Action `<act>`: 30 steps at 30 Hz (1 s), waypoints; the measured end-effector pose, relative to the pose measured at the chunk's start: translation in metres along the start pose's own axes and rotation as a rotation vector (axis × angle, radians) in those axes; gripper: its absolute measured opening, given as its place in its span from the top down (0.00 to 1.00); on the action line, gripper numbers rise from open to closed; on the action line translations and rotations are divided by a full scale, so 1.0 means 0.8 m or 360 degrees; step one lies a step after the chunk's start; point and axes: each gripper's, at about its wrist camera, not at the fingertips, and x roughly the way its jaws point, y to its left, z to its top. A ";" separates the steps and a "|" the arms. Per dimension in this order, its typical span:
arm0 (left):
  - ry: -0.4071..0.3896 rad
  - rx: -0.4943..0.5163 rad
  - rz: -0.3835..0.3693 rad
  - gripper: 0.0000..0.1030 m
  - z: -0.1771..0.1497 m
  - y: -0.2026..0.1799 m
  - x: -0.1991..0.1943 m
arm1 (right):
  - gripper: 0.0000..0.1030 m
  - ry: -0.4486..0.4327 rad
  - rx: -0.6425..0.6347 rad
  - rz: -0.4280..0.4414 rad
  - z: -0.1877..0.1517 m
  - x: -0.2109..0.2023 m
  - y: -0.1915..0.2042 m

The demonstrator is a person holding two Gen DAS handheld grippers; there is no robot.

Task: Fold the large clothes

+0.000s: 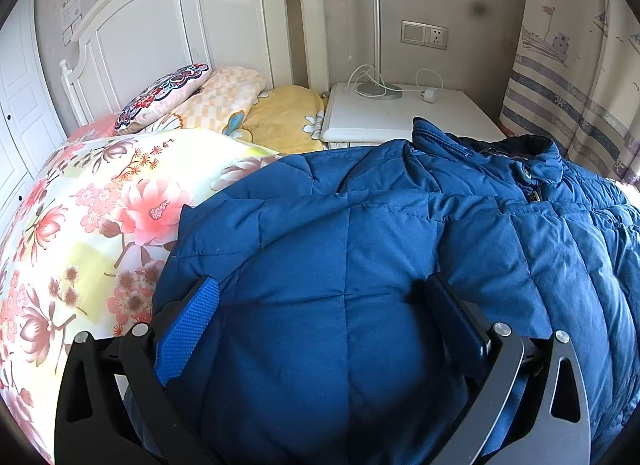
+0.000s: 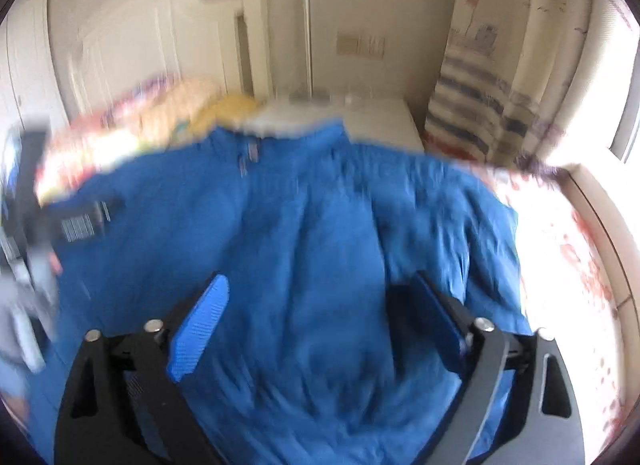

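The blue quilted jacket (image 1: 400, 233) lies spread across the bed, over the floral quilt (image 1: 92, 201), with its collar and zip toward the white nightstand (image 1: 376, 117) and the headboard end; laid out flat like this, it gives me broad panels to fold rather than a heap to sort out. My left claw (image 1: 320, 305) sits low over the near part of the jacket, angled downward, its two fingers standing wide with a puffy swell of fabric bulging up between them; the pads flank that swell, and I cannot tell whether they press it or merely stand beside it. I judge I am keeping this side steady as an anchor. My right claw (image 2: 320, 305) is also tilted down toward the jacket (image 2: 304, 217), further toward the window side, and its picture is smeared with motion. Its fingers are spread about as far as they go, the blue pad (image 2: 200, 329) clear of the cloth, and nothing is gripped. At the left edge of that view a dark blurred shape shows, probably my other tool.
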 end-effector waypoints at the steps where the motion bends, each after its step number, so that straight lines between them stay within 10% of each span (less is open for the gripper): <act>1: -0.0002 0.0001 0.0001 0.04 0.000 0.001 0.000 | 0.07 0.0006 -0.0019 0.0006 -0.005 0.006 0.001; 12: 0.0014 -0.0034 -0.0080 0.05 -0.003 0.008 -0.006 | 0.02 0.0044 0.0019 0.0037 -0.003 0.018 -0.003; 15: -0.0062 -0.0104 -0.0009 0.06 -0.011 0.020 -0.067 | 0.03 0.0060 0.0025 0.0087 -0.004 0.006 -0.007; 18: -0.0168 -0.0204 -0.0251 0.05 -0.046 0.030 -0.145 | 0.03 -0.0019 0.0093 0.0172 -0.017 -0.047 -0.006; 26: 0.0213 0.0279 -0.0097 0.04 -0.152 -0.049 -0.120 | 0.02 0.0219 -0.0296 0.0094 -0.089 -0.047 0.075; 30: 0.0233 0.0148 -0.0133 0.04 -0.152 -0.027 -0.121 | 0.03 0.0258 -0.0246 0.0094 -0.089 -0.056 0.064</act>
